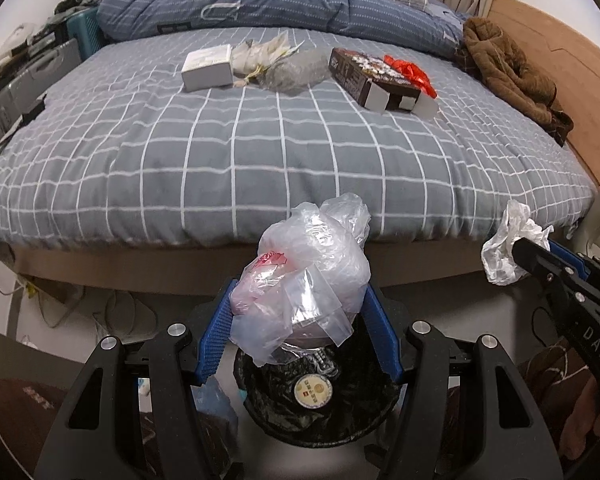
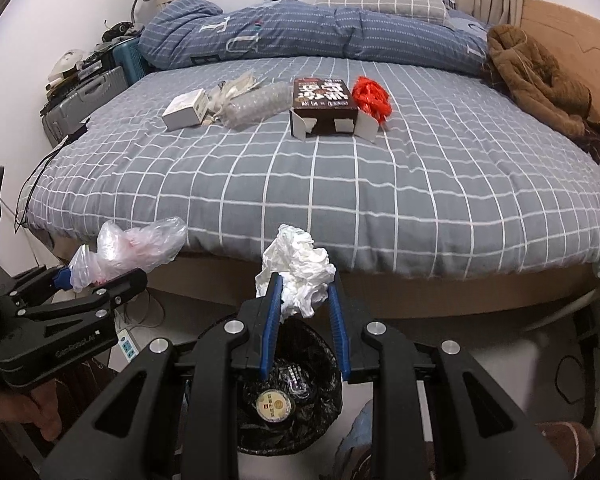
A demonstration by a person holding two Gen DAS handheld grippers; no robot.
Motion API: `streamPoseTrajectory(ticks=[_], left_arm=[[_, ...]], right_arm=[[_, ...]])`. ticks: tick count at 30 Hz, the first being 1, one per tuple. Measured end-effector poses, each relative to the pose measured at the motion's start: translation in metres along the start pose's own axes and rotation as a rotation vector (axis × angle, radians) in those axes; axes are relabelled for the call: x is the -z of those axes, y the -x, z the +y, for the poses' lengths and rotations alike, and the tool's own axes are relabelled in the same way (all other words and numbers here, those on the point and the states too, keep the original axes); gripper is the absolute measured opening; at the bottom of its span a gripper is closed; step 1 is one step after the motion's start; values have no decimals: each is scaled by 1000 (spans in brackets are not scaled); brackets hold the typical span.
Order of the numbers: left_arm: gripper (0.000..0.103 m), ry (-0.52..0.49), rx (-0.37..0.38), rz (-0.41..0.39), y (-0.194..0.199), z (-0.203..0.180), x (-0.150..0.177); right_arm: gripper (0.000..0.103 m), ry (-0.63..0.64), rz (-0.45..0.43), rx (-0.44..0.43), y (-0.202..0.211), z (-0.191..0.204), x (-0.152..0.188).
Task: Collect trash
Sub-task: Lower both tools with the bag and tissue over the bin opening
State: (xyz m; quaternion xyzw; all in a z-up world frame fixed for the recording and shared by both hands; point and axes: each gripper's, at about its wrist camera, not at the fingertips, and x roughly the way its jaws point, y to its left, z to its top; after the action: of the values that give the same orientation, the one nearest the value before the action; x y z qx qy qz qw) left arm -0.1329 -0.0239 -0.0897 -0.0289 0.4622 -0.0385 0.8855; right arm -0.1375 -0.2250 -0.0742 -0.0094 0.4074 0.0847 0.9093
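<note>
My left tool (image 1: 300, 300) pinches a crumpled clear plastic bag (image 1: 308, 276) directly above the black-lined trash bin (image 1: 316, 420), where a round yellow-labelled lid (image 1: 315, 391) lies among dark wrappers. My right tool (image 2: 304, 292) grips a wad of white tissue (image 2: 296, 268) over the same bin. Ahead of both tools, on the bed (image 1: 260, 152), lie a white box (image 1: 208, 66), bubble wrap (image 1: 296, 72), a dark carton (image 1: 374, 80) and a red bag (image 1: 410, 72).
</note>
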Motion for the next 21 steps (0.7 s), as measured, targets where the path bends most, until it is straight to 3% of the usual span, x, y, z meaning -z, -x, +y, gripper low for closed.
streamPoseTrajectory(ticks=[21], left_arm=[[60, 29, -17, 135, -18, 6, 59]], right_arm=[[23, -43, 173, 29, -22, 7, 49]])
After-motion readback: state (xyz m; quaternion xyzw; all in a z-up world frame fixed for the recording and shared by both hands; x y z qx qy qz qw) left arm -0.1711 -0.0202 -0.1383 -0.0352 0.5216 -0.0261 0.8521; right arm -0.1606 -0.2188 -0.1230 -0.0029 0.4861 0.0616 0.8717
